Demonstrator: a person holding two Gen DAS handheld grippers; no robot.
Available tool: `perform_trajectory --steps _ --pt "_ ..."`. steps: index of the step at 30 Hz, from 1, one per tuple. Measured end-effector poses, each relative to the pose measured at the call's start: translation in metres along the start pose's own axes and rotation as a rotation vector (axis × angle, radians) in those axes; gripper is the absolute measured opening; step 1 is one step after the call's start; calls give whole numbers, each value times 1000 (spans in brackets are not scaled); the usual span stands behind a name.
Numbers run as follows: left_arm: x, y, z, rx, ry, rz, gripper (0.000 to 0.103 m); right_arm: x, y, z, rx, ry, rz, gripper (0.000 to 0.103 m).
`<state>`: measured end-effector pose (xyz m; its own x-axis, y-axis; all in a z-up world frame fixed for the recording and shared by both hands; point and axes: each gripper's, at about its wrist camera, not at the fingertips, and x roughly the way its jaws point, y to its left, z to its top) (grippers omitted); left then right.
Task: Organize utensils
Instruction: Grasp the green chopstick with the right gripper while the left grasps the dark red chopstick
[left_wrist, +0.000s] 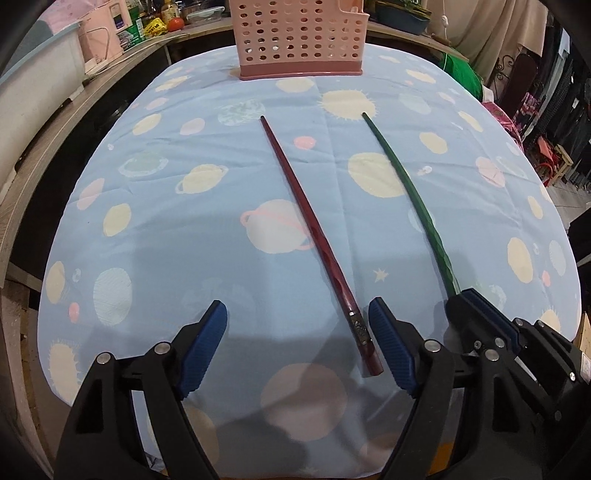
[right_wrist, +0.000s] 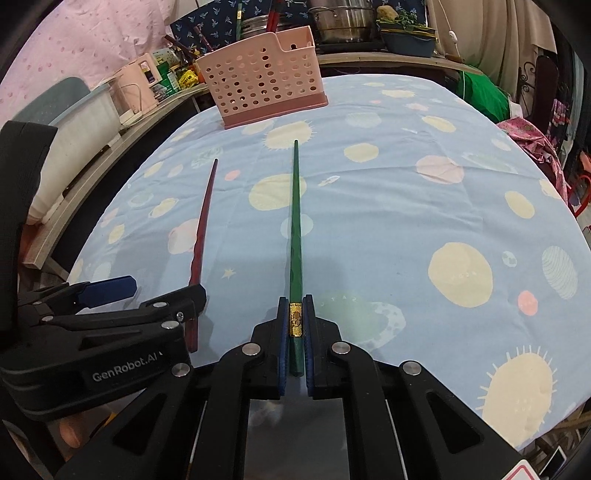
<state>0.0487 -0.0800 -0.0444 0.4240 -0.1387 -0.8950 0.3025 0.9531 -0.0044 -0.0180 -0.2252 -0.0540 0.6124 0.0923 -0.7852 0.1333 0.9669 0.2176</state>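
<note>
Your right gripper (right_wrist: 295, 332) clamps green chopstick (right_wrist: 295, 229); left gripper (left_wrist: 297, 343) spread wide, straddling red chopstick (left_wrist: 314, 236). Bare cloth (right_wrist: 388, 221) ahead to pink basket (right_wrist: 258, 77). Gold band (right_wrist: 295, 319) seen only in right view.

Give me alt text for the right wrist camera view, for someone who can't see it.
The right gripper is shut on a green chopstick that points toward a pink perforated utensil basket at the far edge of a blue planet-print tablecloth. A dark red chopstick lies to the left, by the open left gripper.

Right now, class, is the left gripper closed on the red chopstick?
No: the left gripper stands open, and the red chopstick lies on the tablecloth between its fingers.
</note>
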Motion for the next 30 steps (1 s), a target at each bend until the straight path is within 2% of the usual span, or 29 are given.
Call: perform_trajectory --steps 10,16,19,24,28,30 --pt "3 1 -4 -19 14 -5 75 1 1 0 -7 1 -6 7" --pt "1 7 -6 -29 6 -8 65 1 1 0 -10 2 -7 7" --pt "-1 11 -6 -36 3 -10 56 0 1 -1 -12 3 -8 7" --pt "-4 18 -7 -50 -3 -8 31 0 1 -1 -12 3 -8 7" --pt "-5 20 -7 -56 -6 -9 21 0 1 0 -13 3 -8 7" --pt "-5 20 -8 -55 -6 -12 11 0 1 -1 -13 3 -8 7"
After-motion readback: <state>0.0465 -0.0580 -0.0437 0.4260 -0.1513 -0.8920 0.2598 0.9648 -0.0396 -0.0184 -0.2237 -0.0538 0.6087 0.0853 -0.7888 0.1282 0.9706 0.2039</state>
